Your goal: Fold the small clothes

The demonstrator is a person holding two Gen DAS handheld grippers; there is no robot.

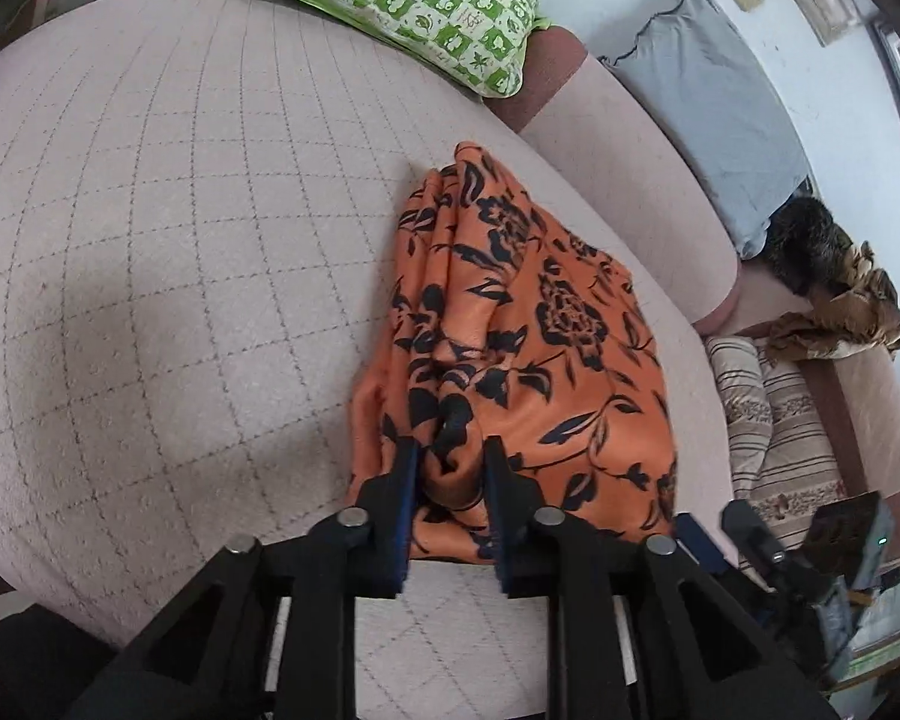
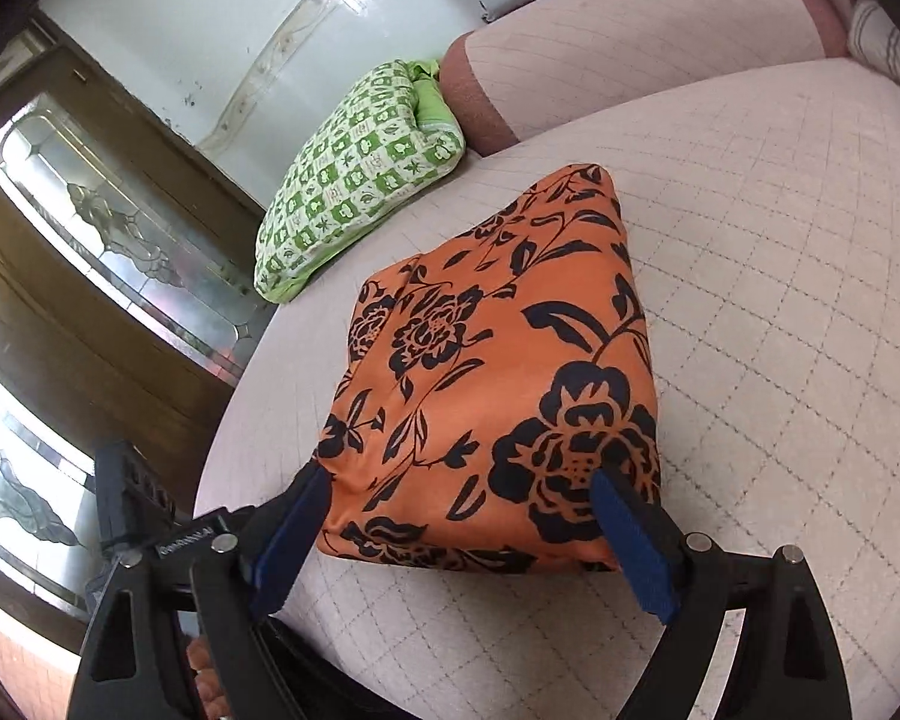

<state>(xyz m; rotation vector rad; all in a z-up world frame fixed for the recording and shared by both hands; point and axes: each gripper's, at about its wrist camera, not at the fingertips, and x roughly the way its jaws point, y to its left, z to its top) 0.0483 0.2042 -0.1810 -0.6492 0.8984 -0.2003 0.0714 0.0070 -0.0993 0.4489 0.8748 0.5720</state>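
left tongs [image 1: 450, 468] sit lowest in the left wrist view, jaws narrowed onto a bunched ridge of the orange floral garment [image 1: 528, 354]; the blue pads press the cloth from both sides, so i read this as a grip on the near edge. right tongs [image 2: 459, 498] stand wide apart, one finger at each near corner of the same garment [image 2: 498, 378], pads beside the cloth, not pinching it. garment lies just ahead of both tongs on the pink quilted sofa seat [image 1: 150, 252], already a compact, roughly rectangular packet several layers thick. green checked pillow [image 2: 354, 174] sits well beyond it, apart. judgement: folding mostly done; what seems left is one more fold or a tidy-up of the bunched edge, then release.
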